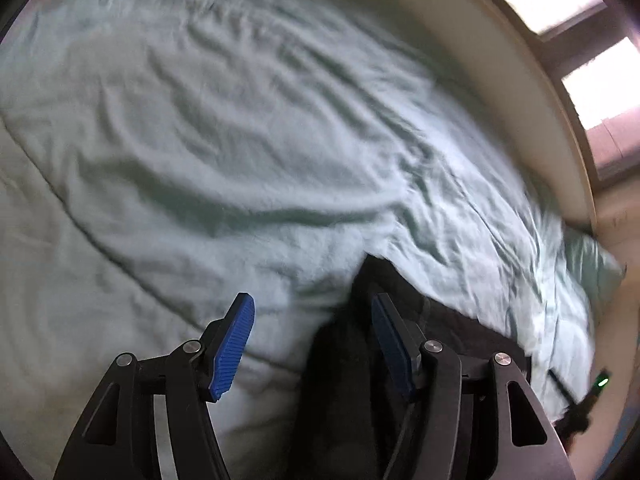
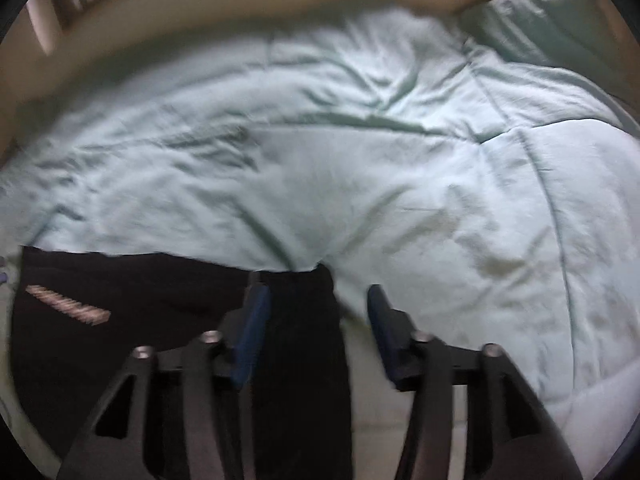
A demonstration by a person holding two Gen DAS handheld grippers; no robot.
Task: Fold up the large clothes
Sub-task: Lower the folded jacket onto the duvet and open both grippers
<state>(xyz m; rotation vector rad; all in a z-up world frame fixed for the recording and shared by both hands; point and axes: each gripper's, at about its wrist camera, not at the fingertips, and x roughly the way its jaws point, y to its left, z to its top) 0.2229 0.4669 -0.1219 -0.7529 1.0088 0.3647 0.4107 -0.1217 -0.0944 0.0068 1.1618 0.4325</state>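
A black garment lies on a pale green quilt. In the left wrist view the garment [image 1: 344, 380] runs from between the blue pads toward the lower right. My left gripper [image 1: 312, 308] is open, its jaws wide apart over the garment's corner. In the right wrist view the garment [image 2: 132, 300] spreads to the lower left, with a pale printed stripe on it, and a strip of it runs down between the fingers. My right gripper [image 2: 318, 300] is open over the garment's top right corner. Both views are blurred.
The quilt [image 1: 240, 140] covers the bed and is wrinkled. A cream bed frame edge [image 1: 500, 64] curves along the far side, with bright windows [image 1: 600, 92] beyond. A pillow [image 2: 560, 24] in the same green lies at the far right. A dark device with a green light [image 1: 600, 382] shows at the right edge.
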